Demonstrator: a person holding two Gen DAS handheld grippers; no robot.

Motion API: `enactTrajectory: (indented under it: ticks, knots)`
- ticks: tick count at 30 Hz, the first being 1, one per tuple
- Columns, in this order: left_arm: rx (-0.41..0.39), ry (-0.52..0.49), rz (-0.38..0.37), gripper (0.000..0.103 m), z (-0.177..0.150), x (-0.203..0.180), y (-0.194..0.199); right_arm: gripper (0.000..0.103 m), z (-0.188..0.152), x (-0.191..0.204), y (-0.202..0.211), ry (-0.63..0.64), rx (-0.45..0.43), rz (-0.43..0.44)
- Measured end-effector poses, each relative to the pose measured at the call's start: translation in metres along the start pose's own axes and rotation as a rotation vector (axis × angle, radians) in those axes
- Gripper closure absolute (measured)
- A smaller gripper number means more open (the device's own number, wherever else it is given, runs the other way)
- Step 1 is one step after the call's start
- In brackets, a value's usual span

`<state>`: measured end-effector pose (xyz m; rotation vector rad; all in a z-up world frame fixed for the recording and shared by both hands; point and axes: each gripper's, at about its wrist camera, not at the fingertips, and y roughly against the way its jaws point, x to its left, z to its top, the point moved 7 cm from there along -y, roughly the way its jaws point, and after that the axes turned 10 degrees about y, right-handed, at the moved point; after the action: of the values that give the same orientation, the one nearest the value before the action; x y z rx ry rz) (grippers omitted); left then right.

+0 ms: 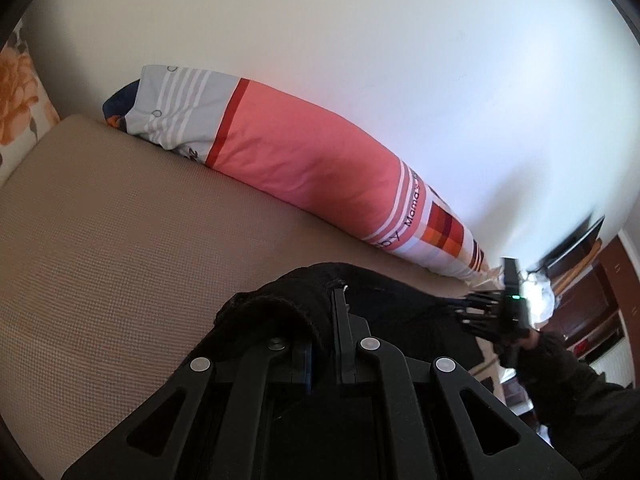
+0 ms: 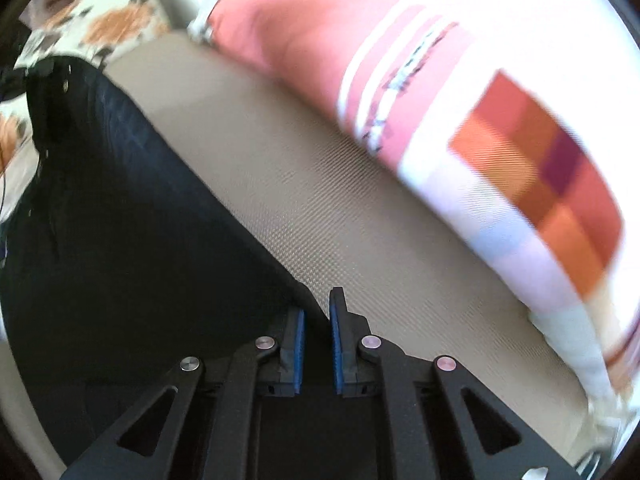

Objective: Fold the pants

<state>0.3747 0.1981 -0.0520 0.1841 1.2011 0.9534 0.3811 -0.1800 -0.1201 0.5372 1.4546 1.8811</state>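
Pants: dark, spread along the near edge of the beige bed surface, a striped pillow against the wall beyond.
Handling: soft and limp, probably light; the cloth will sag and drag rather than hold shape, so hems, corners or the waistband look the best holds.
Left gripper: jaws narrowed right down, a bunched edge of the dark cloth pinched between them.
Right gripper: jaws nearly together, a slim gap showing; a corner of the pants lies between the pads, apparently pinched.

Pink striped pillow against wall; floral cushion, perhaps.
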Motion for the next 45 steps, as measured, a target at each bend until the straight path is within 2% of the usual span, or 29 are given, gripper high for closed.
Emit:
enactTrajectory:
  ticks: [3, 7, 15, 21, 23, 24, 26, 28, 33, 34, 37, 40, 43, 45]
  knots:
    - [0.017, -0.004, 0.02, 0.096, -0.002, 0.001, 0.006, 0.095, -0.008, 0.022, 0.03, -0.022, -0.028, -0.081]
    - [0.027, -0.043, 0.012, 0.096, -0.016, -0.008, 0.028, 0.095, -0.032, 0.038, 0.069, -0.074, -0.068, -0.118]
    - [0.098, -0.091, 0.01, 0.094, -0.076, -0.009, 0.078, 0.096, -0.091, 0.095, 0.113, -0.157, -0.091, -0.06]
    - [0.209, -0.084, 0.066, 0.09, -0.137, 0.017, 0.094, 0.097, -0.136, 0.143, 0.11, -0.191, -0.044, 0.05]
    - [0.27, -0.061, 0.087, 0.089, -0.159, 0.029, 0.091, 0.097, -0.144, 0.153, 0.098, -0.179, -0.021, 0.052]
    - [0.377, -0.04, 0.131, 0.088, -0.175, 0.037, 0.091, 0.097, -0.151, 0.158, 0.09, -0.186, -0.001, 0.061]
    - [0.429, -0.051, 0.178, 0.088, -0.197, 0.049, 0.087, 0.097, -0.16, 0.165, 0.077, -0.209, 0.021, 0.077]
    - [0.449, -0.069, 0.208, 0.086, -0.21, 0.055, 0.085, 0.097, -0.164, 0.172, 0.066, -0.19, 0.045, 0.07]
    - [0.431, -0.04, 0.218, 0.079, -0.212, 0.056, 0.092, 0.097, -0.169, 0.177, 0.047, -0.187, 0.077, 0.069]
    - [0.429, -0.048, 0.232, 0.074, -0.213, 0.055, 0.094, 0.096, -0.169, 0.177, 0.047, -0.196, 0.075, 0.073]
    - [0.425, -0.079, 0.327, 0.038, -0.215, 0.057, 0.102, 0.096, -0.167, 0.176, 0.047, -0.214, 0.075, 0.077]
    - [0.403, -0.068, 0.372, 0.038, -0.213, 0.061, 0.117, 0.095, -0.166, 0.176, 0.048, -0.21, 0.07, 0.073]
    - [0.371, 0.038, 0.394, 0.038, -0.212, 0.068, 0.136, 0.095, -0.167, 0.177, 0.049, -0.221, 0.058, 0.077]
    - [0.341, 0.159, 0.367, 0.038, -0.212, 0.068, 0.148, 0.094, -0.169, 0.176, 0.049, -0.227, 0.05, 0.077]
